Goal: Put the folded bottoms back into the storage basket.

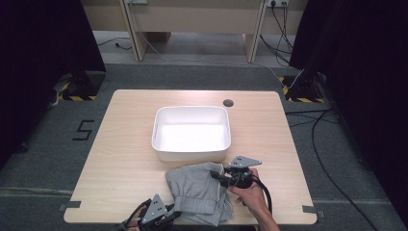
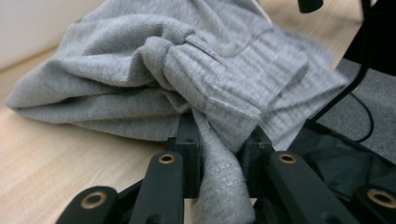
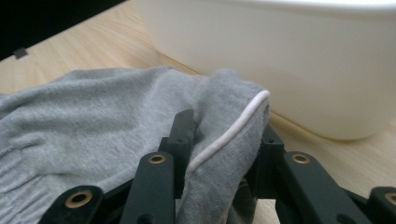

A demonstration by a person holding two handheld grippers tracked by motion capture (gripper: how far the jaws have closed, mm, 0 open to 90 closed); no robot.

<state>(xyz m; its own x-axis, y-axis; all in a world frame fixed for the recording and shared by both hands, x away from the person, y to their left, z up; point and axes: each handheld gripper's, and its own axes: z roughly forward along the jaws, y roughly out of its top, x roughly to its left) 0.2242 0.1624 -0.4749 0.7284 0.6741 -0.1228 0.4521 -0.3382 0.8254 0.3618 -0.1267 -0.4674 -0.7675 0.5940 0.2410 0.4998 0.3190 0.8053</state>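
Two claws of mine clamp one grey knit garment [image 1: 199, 192] at the counter's [image 1: 125, 159] near edge, just in front of a white plastic tub [image 1: 191, 131]. My left claw [image 2: 219, 144] pinches a bunched fold by the ribbed band. My right claw [image 3: 224, 135] grips a white-piped hem beside the tub wall, where the cloth lies crumpled on the wood.
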